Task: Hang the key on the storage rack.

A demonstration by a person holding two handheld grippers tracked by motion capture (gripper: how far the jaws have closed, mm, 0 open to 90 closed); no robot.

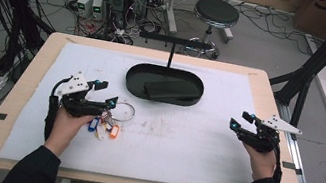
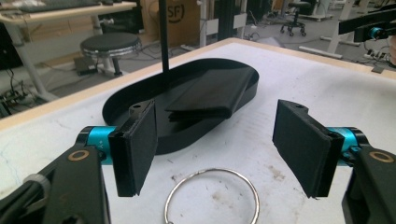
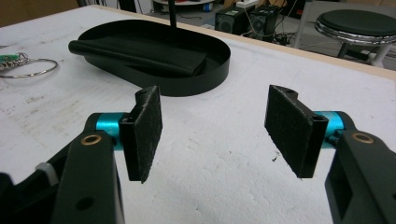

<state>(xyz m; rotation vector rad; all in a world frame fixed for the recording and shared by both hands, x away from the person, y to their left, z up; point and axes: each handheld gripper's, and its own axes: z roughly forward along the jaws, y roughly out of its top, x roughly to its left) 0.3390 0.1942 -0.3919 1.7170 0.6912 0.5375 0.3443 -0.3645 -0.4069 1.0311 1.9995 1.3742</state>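
A metal key ring [image 1: 125, 111] with several coloured tags [image 1: 102, 128] lies on the white mat left of centre. My left gripper [image 1: 106, 92] hovers over it, open, and the ring [image 2: 212, 171] lies just below and between its pads [image 2: 137, 144], untouched. Behind it stands a black oval tray [image 1: 136, 74] holding a flat black folded piece [image 1: 171, 92]. My right gripper [image 1: 240, 120] is at the right side of the mat, open and holding nothing [image 3: 215, 130]. Its view shows the tray [image 3: 196, 84], the black piece [image 3: 140, 53] and the ring [image 3: 51, 70] farther off.
A thin black post with a crossbar [image 1: 172, 40] rises from the tray's far side. The white mat [image 1: 182, 145] covers a wooden table [image 1: 23, 92]. A stool [image 1: 215, 14], computers and cables stand on the floor beyond the table.
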